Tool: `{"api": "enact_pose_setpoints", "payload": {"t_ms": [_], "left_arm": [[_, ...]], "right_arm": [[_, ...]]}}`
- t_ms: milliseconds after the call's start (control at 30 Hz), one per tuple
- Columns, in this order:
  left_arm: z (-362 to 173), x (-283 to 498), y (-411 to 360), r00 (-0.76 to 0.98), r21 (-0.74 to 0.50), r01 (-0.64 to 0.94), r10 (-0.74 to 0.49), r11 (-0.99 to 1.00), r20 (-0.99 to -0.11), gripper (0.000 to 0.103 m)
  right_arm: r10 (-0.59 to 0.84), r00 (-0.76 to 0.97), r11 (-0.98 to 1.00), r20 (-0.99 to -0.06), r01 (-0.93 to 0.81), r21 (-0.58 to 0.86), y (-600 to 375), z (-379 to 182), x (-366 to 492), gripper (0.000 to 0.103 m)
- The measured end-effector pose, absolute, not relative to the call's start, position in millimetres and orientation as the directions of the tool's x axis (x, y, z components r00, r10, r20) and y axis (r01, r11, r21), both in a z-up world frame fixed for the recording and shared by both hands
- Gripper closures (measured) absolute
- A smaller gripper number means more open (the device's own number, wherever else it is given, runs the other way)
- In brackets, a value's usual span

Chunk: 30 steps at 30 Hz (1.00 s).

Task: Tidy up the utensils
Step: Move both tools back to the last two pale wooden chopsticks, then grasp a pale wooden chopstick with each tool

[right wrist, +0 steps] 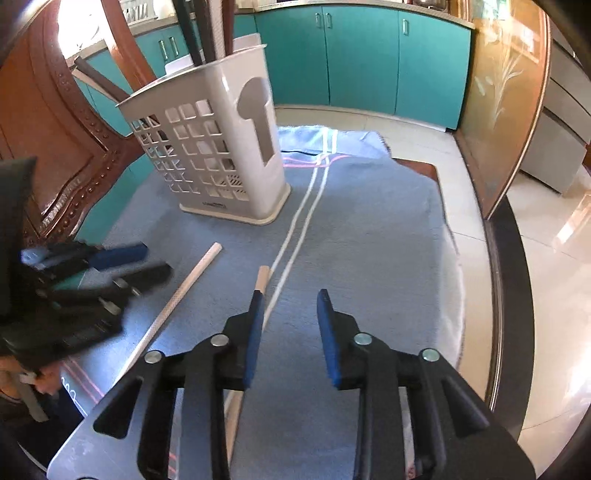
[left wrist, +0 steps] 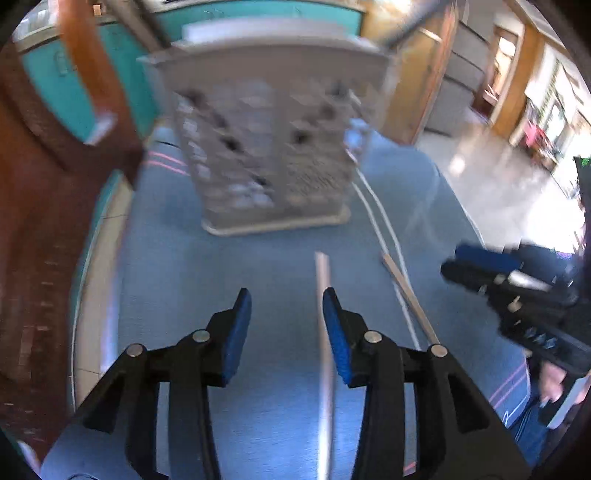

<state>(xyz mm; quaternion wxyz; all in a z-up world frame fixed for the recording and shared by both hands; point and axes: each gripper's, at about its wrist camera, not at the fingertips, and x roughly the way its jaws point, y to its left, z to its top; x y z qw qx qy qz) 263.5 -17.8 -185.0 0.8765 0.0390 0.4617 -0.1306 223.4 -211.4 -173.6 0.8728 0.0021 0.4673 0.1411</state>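
A white perforated utensil holder [right wrist: 214, 155] stands on the blue cloth [right wrist: 369, 229], with several dark utensil handles [right wrist: 207, 33] sticking out of it; it shows blurred in the left wrist view [left wrist: 273, 147]. Two pale chopsticks lie on the cloth: one [left wrist: 325, 332] [right wrist: 173, 306] beside my left gripper's right finger, one [left wrist: 410, 299] [right wrist: 260, 284] under my right gripper's left finger. My left gripper [left wrist: 287, 302] is open and empty. My right gripper [right wrist: 290, 302] is open and empty. Each gripper shows in the other's view, the right one [left wrist: 517, 291] and the left one [right wrist: 92, 273].
A carved wooden chair back [right wrist: 66, 147] stands at the left of the table. Teal cabinets [right wrist: 362, 55] line the far wall. A wooden glass door [right wrist: 506, 103] is at the right. The table's dark edge [right wrist: 513, 295] runs along the right side.
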Motion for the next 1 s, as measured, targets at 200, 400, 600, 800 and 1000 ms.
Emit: {"api": "enact_pose_setpoints", "payload": {"t_ms": [200,400,600,800,1000], "left_arm": [[-213,266,-41,0.499,0.009,0.302,-0.15,0.953,-0.854,0.073],[-222,259,-42,0.492,0.028,0.321,-0.142,0.947,-0.859,0.091],[-213,255,-21,0.46,0.026,0.326,-0.135,0.945,-0.878,0.092],[-208,259,0,0.476,0.018,0.278,-0.121,0.96,-0.871,0.079],[-215,268,6,0.485,0.043,0.237,-0.08,0.971,-0.871,0.066]], "right_arm": [[0.269,0.514,0.955,-0.814,-0.253,0.156,-215,-170,224,0.069],[0.28,0.496,0.947,-0.822,-0.281,0.154,-206,-173,220,0.067],[0.291,0.466,0.937,-0.835,-0.314,0.151,-188,-181,219,0.06],[0.237,0.445,0.942,-0.863,-0.321,0.093,-166,-195,225,0.059],[0.151,0.468,0.949,-0.871,-0.316,-0.006,-152,-205,229,0.059]]}}
